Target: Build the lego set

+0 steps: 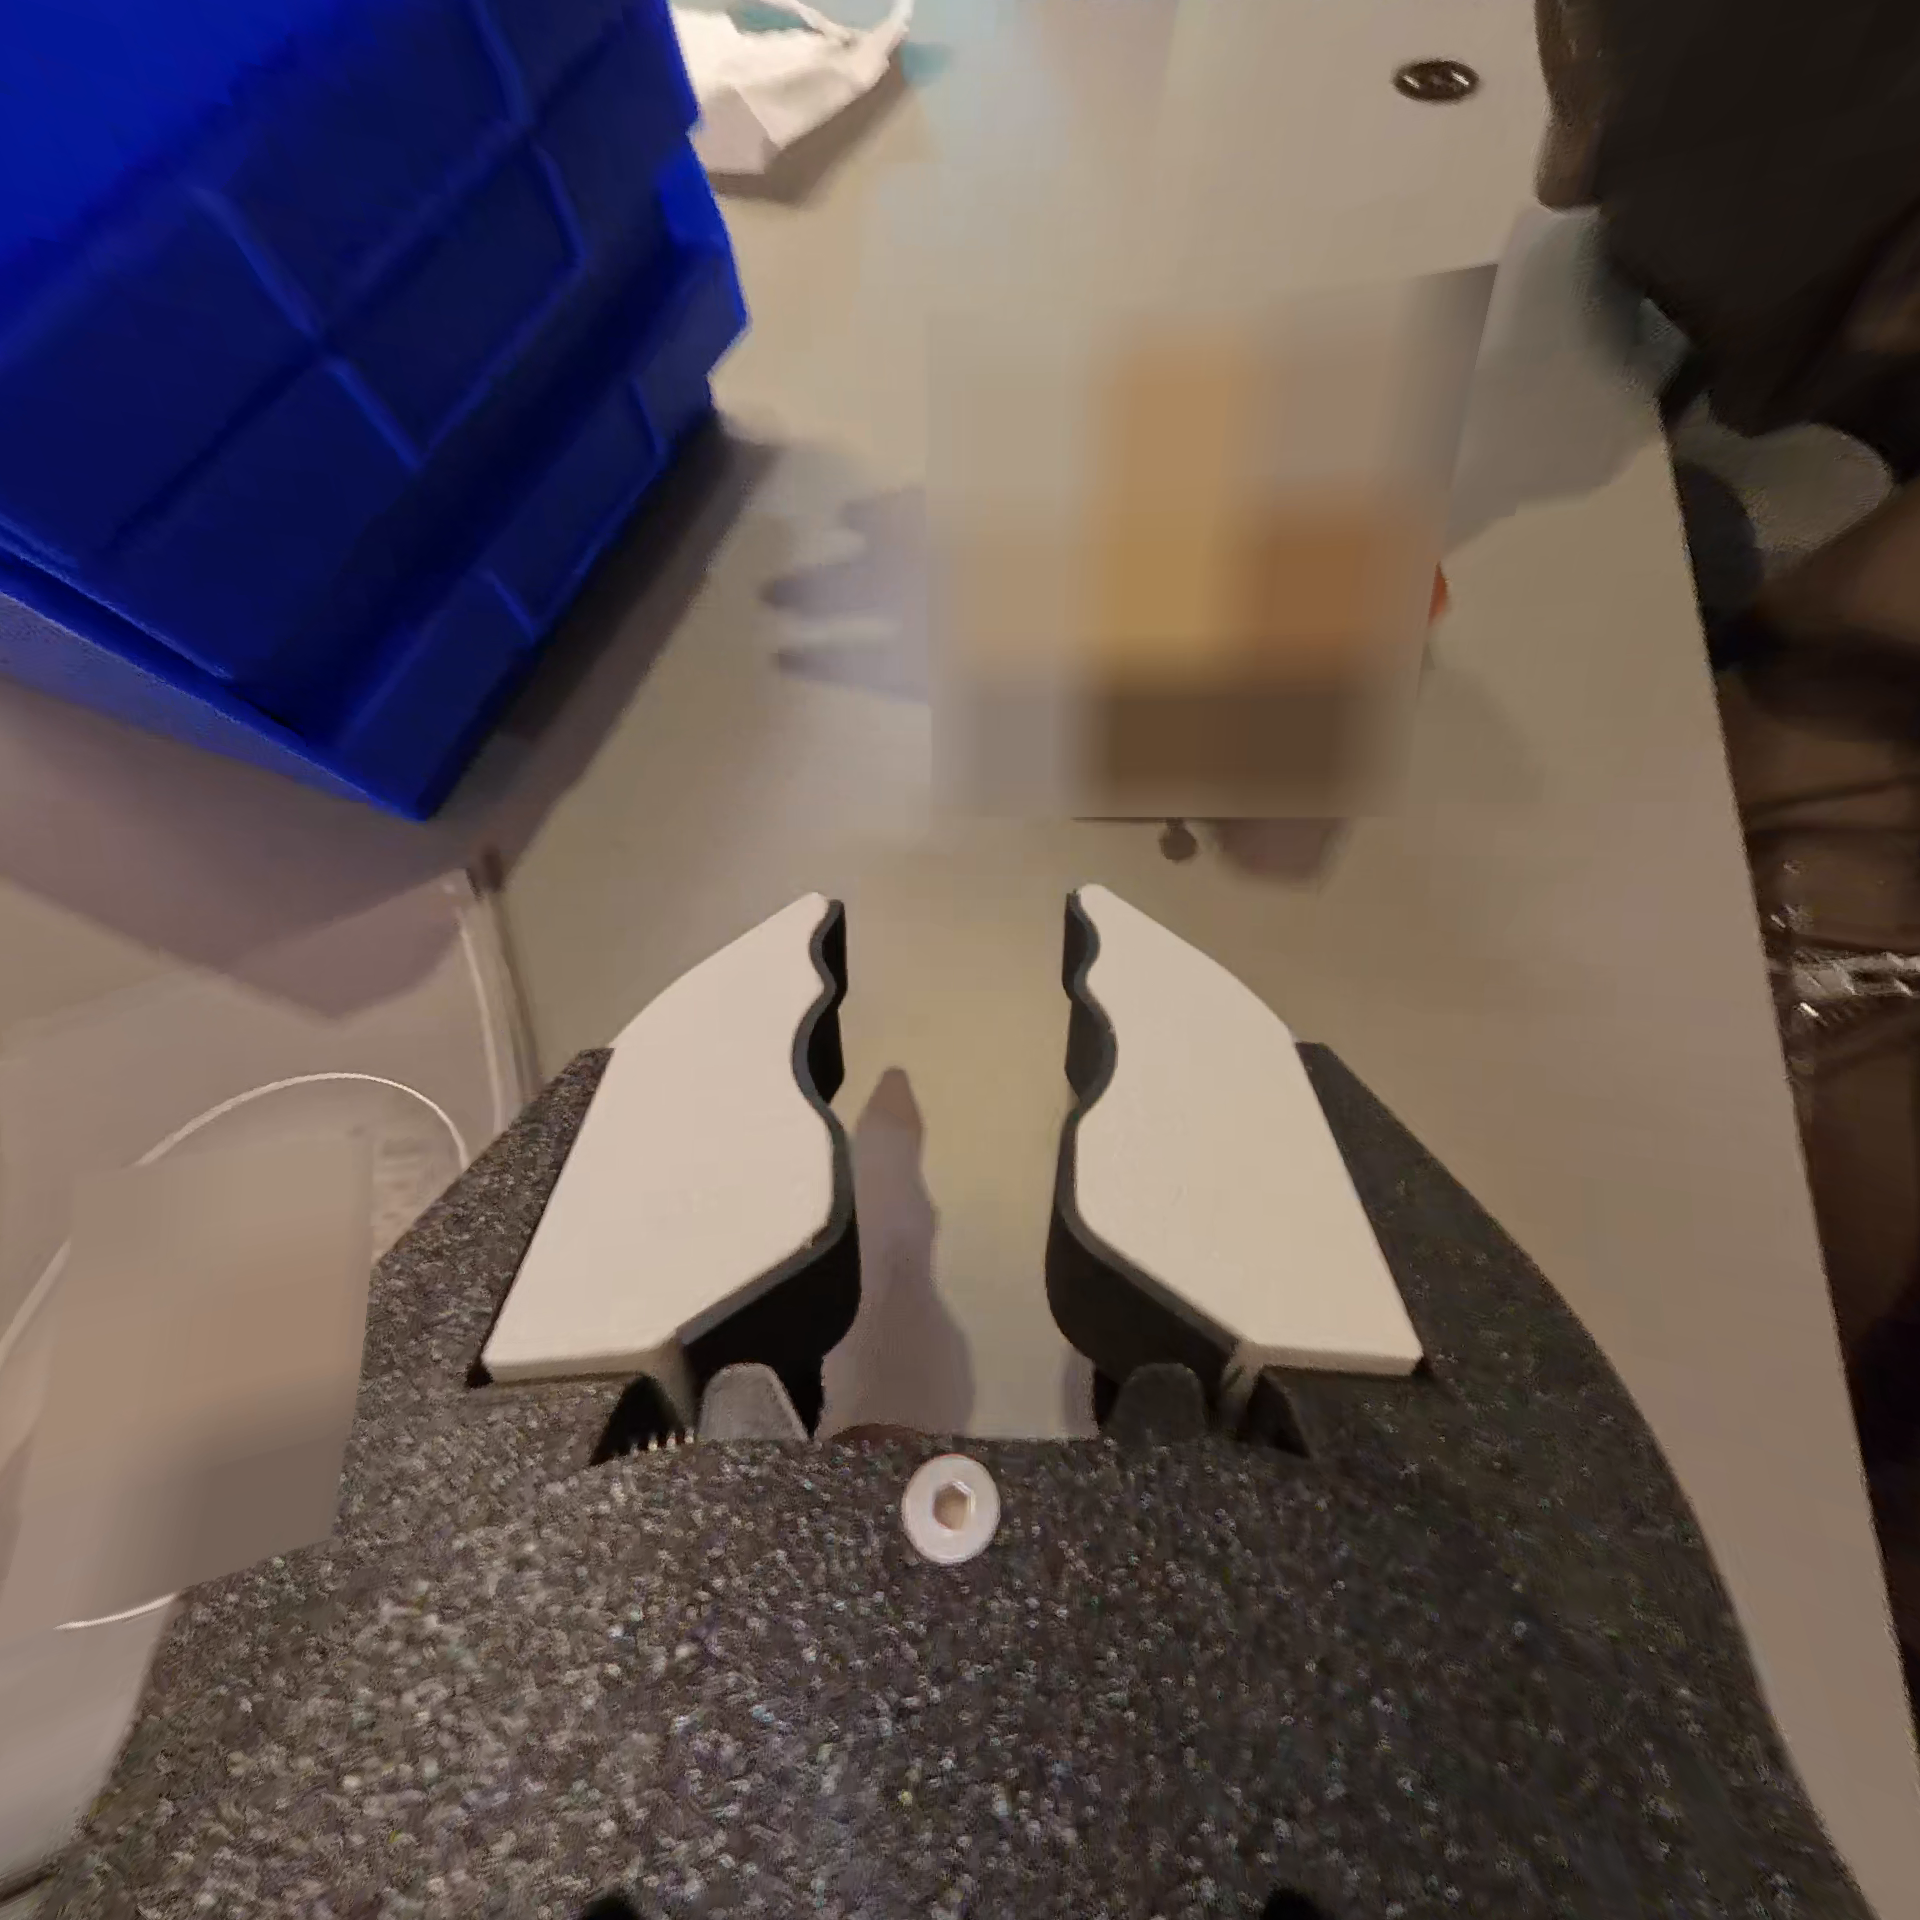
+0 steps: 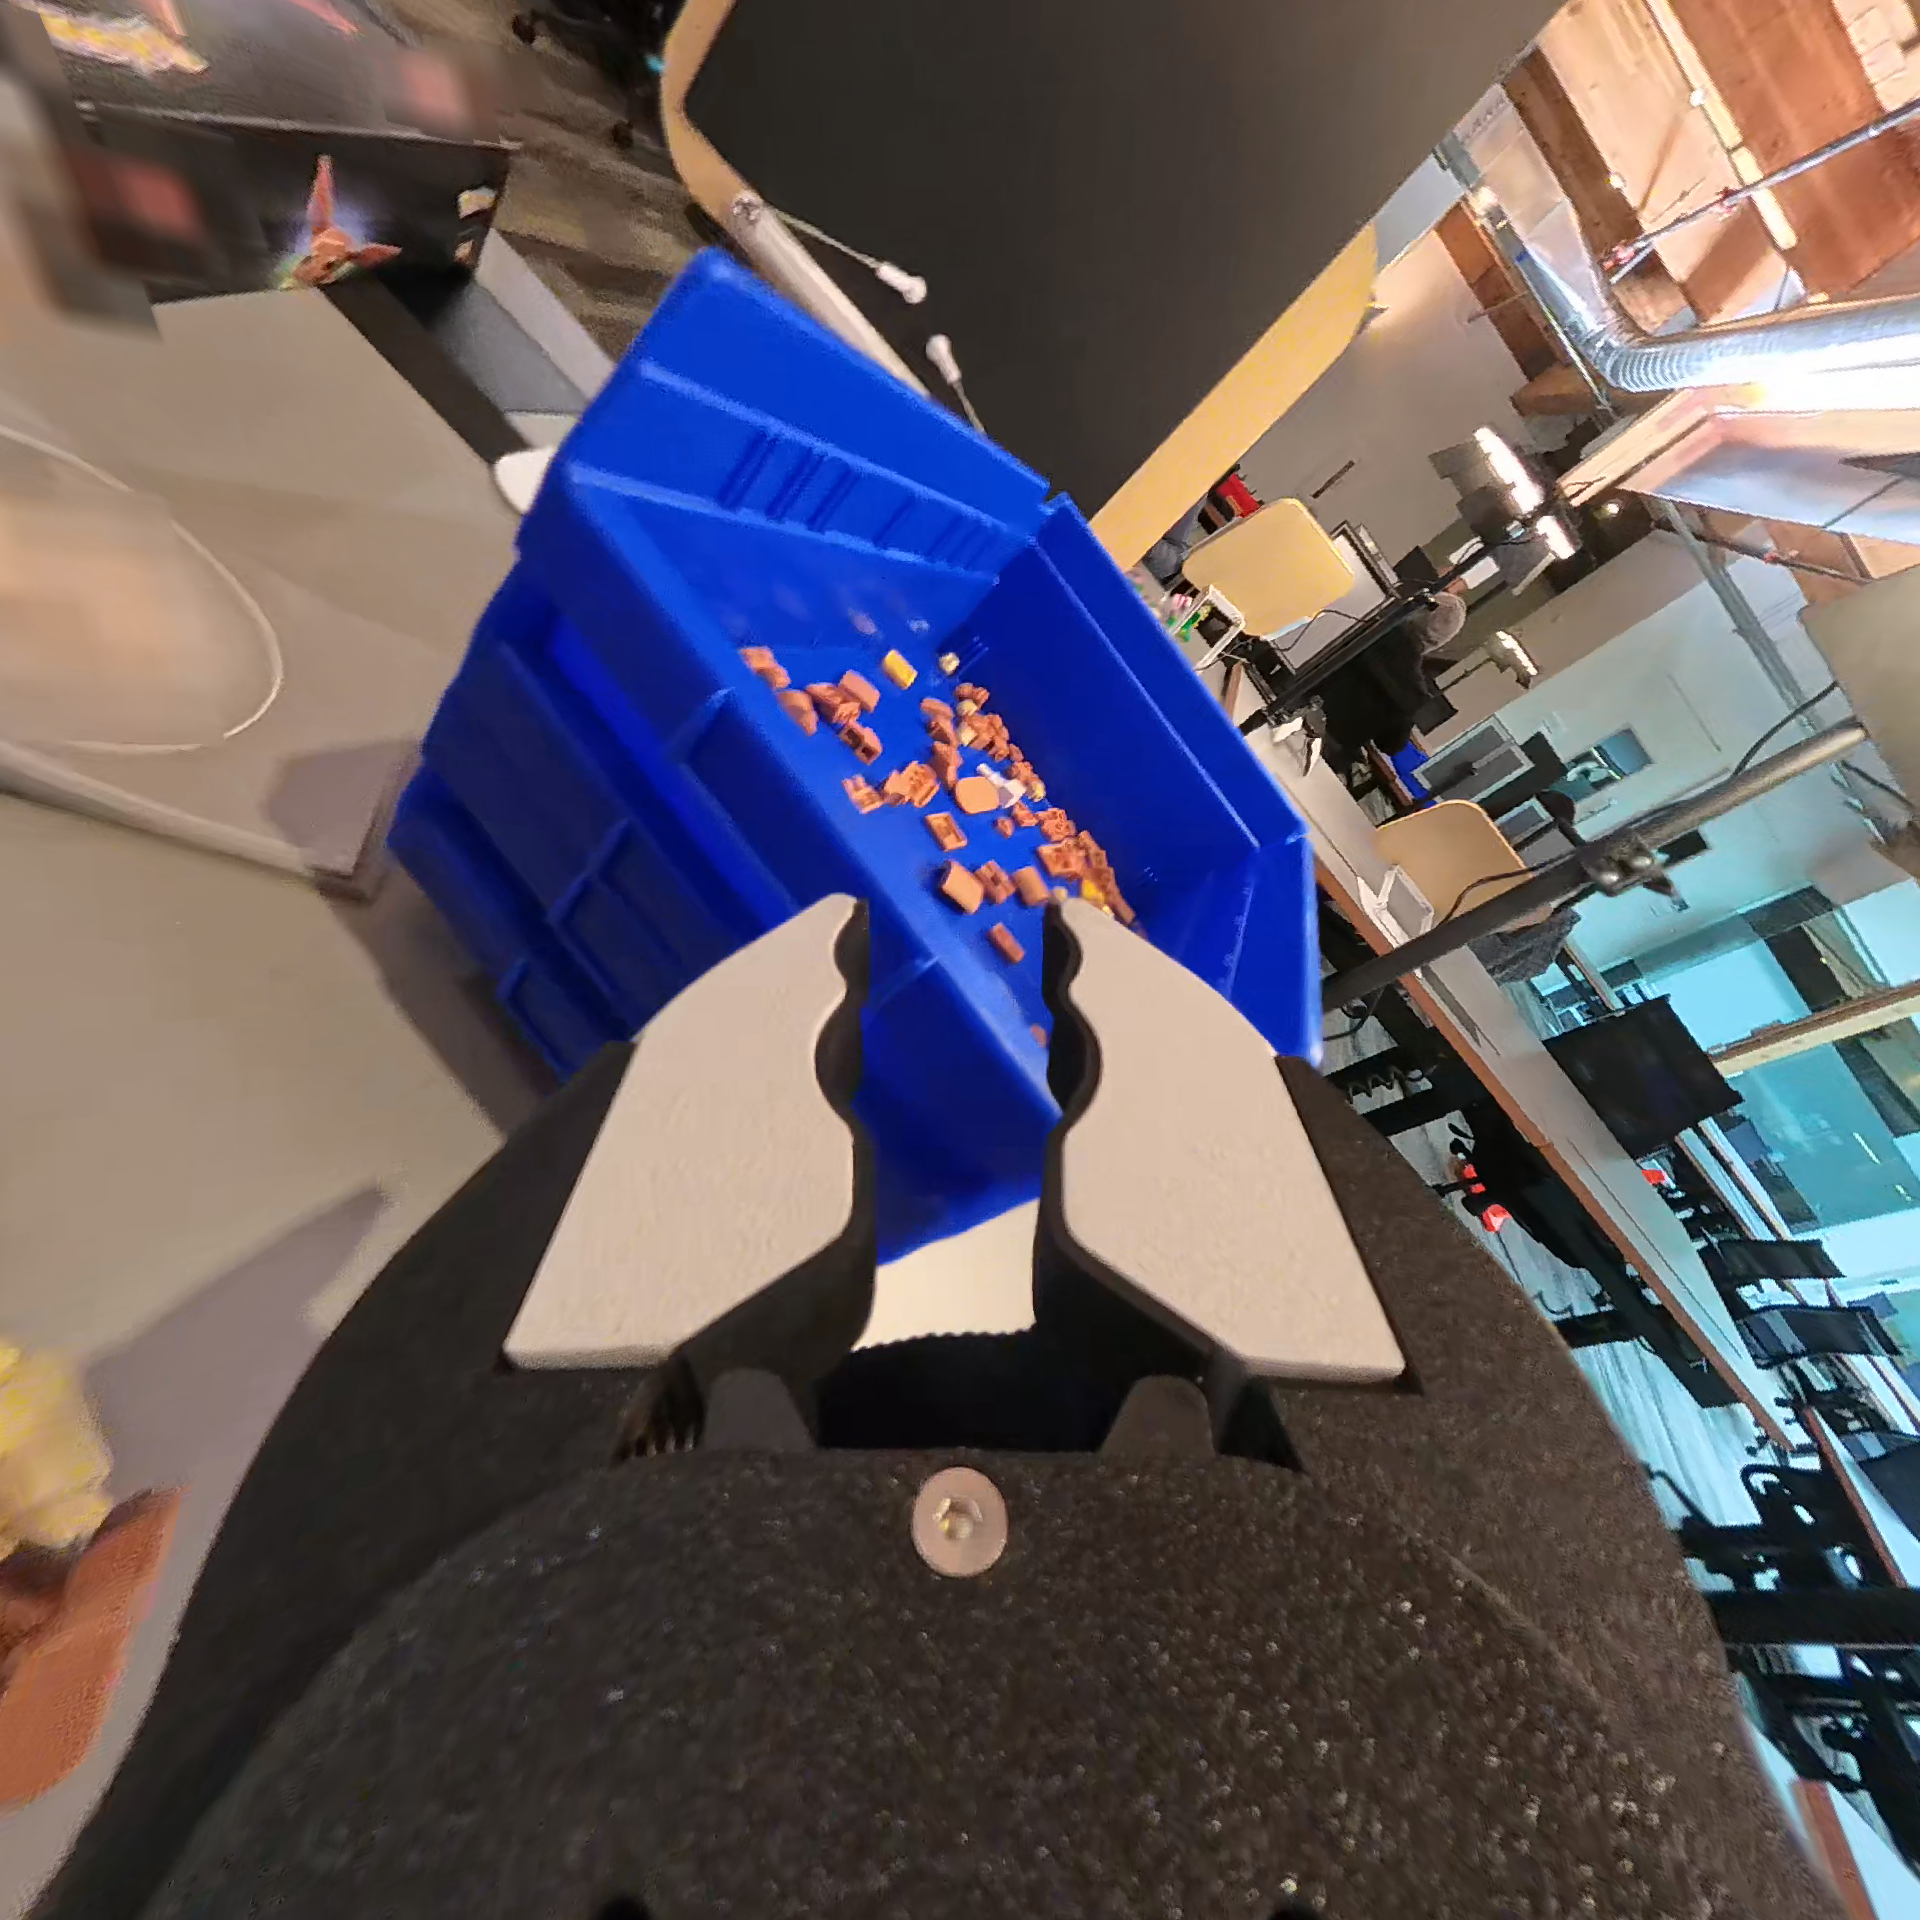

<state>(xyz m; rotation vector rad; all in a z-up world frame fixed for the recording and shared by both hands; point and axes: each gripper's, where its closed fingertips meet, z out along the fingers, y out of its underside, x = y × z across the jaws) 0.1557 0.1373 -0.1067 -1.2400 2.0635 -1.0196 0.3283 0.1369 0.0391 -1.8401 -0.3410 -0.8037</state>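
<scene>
A blue plastic bin (image 2: 644, 831) stands on the grey table and holds several small orange-brown lego pieces (image 2: 966, 800) scattered on its floor. My right gripper (image 2: 951, 914) is open and empty, its tips just above the bin's near wall, pointing into it. In the left wrist view the same bin (image 1: 312, 364) fills the upper left. My left gripper (image 1: 954, 909) is open and empty, above the bare table (image 1: 1507, 935). A blurred patch lies just beyond its tips. A partly built orange and yellow lego model (image 2: 62, 1579) shows blurred at the lower left of the right wrist view.
The table's right edge (image 1: 1745, 883) runs close beside my left gripper. A thin white cable (image 1: 312, 1091) curls at the left. Crumpled white bags (image 1: 790, 83) lie behind the bin. A dark box (image 2: 260, 156) stands at the far left. Desks and chairs fill the room beyond. My hands' fingertips stand some 25 centimeters from each other.
</scene>
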